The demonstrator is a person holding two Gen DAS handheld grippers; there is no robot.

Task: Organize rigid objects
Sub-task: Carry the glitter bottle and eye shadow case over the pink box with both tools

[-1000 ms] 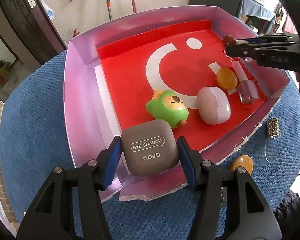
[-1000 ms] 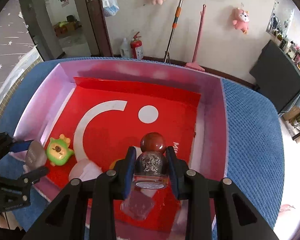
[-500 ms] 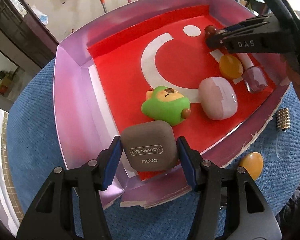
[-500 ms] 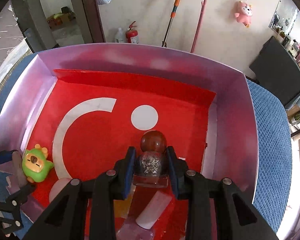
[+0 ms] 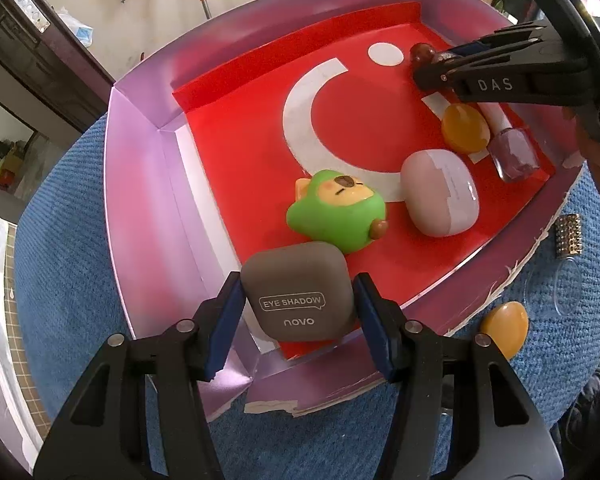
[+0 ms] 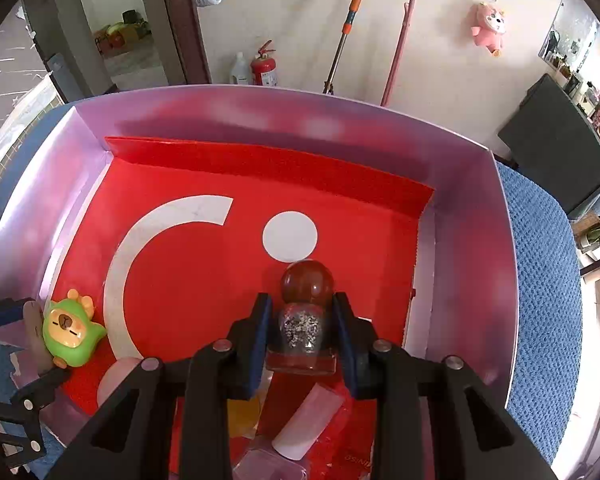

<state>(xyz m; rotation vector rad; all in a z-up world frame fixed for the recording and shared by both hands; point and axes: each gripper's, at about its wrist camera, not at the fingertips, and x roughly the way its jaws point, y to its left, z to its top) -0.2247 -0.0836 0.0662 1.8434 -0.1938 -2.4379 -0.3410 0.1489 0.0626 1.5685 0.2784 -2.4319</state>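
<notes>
My left gripper (image 5: 298, 308) is shut on a grey eye shadow case (image 5: 298, 290) and holds it over the near left corner of the red-floored box (image 5: 140, 184). My right gripper (image 6: 302, 322) is shut on a small glitter bottle with a round brown cap (image 6: 306, 304) and holds it over the box floor near the white dot (image 6: 290, 236). The bottle cap (image 5: 422, 52) also shows in the left wrist view. In the box lie a green toy (image 5: 336, 216), a pink case (image 5: 440, 198), an amber stone (image 5: 464, 128) and a nail polish bottle (image 5: 512, 148).
On the blue mat (image 5: 60, 260) outside the box's torn near edge lie another amber stone (image 5: 504, 330), a studded cylinder (image 5: 568, 236) and a clear round lid (image 5: 552, 288). The box has tall purple walls (image 6: 460, 216). A wall with mops stands behind.
My left gripper moved forward with the eye shadow case, further over the box corner. My right gripper carried the glitter bottle deeper into the box, toward the white dot.
</notes>
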